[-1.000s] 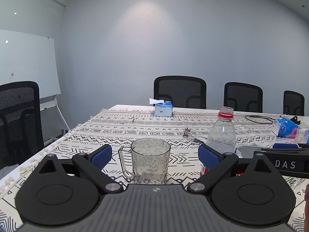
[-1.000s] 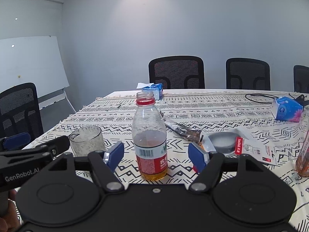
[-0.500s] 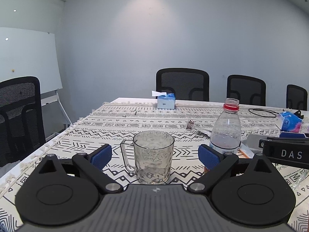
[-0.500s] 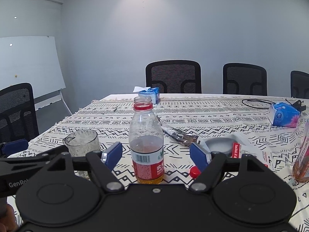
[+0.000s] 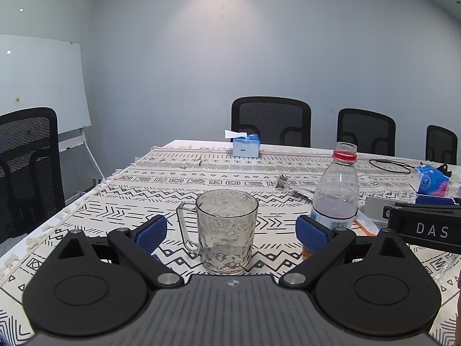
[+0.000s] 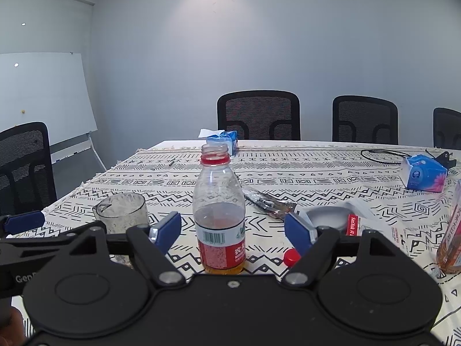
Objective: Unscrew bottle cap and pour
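While spread wide and just opened further, right tongs [image 6: 232,230] flank uncapped bottle [image 6: 219,216], pads clear.
Left tongs [image 5: 231,230] likewise released around glass mug [image 5: 226,232]; red cap [image 6: 291,257] half hidden behind right finger on patterned surface [image 6: 331,173].

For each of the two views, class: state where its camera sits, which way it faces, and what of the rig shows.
Left wrist: on the left claw, facing across the table at the mug between open fingers.
Right wrist: on the right claw, facing the uncapped bottle, fingers just opened, clear of it.
Shared: mug, bottle, chairs.
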Demonstrator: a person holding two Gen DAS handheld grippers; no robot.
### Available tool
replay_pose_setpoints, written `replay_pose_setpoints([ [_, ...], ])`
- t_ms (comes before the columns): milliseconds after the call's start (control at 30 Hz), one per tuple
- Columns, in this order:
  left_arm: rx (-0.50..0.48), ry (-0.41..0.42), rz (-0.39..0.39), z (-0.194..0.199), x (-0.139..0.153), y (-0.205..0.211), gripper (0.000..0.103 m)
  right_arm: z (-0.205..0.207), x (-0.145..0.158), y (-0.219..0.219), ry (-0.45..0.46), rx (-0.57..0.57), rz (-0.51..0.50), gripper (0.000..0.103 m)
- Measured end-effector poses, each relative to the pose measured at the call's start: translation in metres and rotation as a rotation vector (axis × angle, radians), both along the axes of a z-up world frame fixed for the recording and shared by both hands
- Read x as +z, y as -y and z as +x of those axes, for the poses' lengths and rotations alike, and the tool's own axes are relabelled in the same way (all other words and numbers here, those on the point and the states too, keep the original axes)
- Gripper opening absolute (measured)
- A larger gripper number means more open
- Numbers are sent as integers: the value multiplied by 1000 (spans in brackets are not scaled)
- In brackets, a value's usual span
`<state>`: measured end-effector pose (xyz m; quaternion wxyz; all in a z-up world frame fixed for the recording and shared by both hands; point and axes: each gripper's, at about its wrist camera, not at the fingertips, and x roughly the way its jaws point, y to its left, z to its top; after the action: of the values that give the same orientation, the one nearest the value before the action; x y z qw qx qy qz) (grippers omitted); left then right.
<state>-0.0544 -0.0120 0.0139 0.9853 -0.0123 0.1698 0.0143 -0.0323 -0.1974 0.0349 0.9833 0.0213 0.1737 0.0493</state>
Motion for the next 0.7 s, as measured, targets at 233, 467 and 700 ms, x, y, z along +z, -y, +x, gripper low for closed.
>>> replay_pose_setpoints([
  [233, -8, -8, 2, 1, -1, 1, 98, 0, -1, -2, 0, -1, -4, 82],
  [467, -13, -17, -1, 4, -4, 2, 98, 3, -2, -3, -2, -10, -14, 84],
  [700, -6, -26, -6, 6, -5, 1, 98, 5, -5, -5, -5, -16, -24, 88],
])
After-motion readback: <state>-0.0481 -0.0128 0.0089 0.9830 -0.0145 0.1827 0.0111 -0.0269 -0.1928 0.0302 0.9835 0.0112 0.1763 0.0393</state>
